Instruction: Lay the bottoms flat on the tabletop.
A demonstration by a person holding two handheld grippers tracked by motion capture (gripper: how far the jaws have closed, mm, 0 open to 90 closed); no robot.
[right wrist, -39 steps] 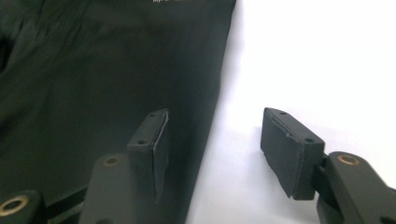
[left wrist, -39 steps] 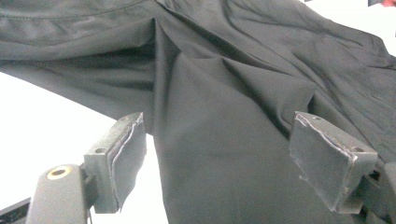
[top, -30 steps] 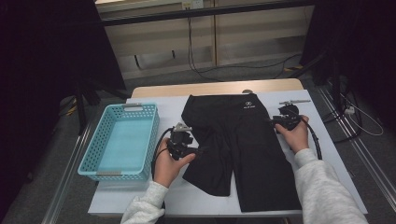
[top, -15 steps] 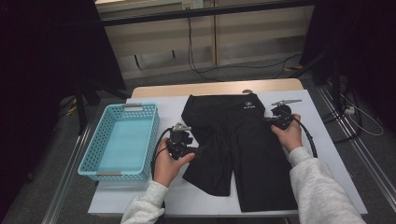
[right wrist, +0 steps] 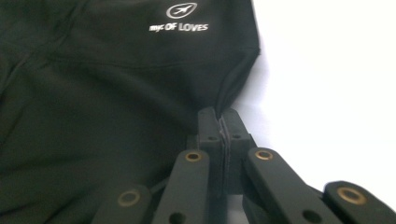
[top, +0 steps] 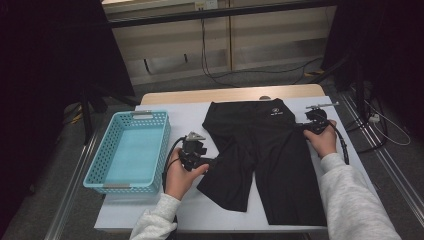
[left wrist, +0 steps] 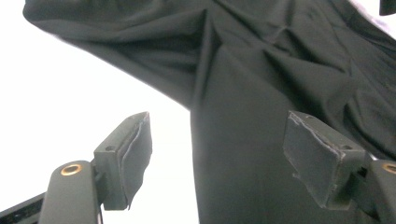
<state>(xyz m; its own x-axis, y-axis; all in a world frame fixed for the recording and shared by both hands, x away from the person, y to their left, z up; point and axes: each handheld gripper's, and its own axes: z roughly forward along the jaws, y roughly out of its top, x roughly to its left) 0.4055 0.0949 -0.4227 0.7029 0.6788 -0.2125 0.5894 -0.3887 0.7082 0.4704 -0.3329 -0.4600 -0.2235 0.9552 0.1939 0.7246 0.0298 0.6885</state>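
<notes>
White table (top: 190,120), right hand-held gripper (right wrist: 219,122) pinching black shorts (top: 265,150) edge, left hand-held gripper (left wrist: 217,163) apart.

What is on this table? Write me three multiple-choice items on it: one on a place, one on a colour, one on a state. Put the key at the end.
1. Where does the basket stand?
A. left of the shorts
B. on top of the shorts
C. right of the shorts

2. What colour is the basket?
A. red
B. light blue
C. yellow

3. What state are the right tongs in?
A. wide open over bare table
B. shut on the shorts
C. shut on the basket

Key:
1 A: the high view shows it on the table to the left of the shorts, apart from them.
2 B: its mesh walls and floor are light blue.
3 B: the right gripper view shows the pads pressed together on the shorts' edge below the waistband corner.
</notes>
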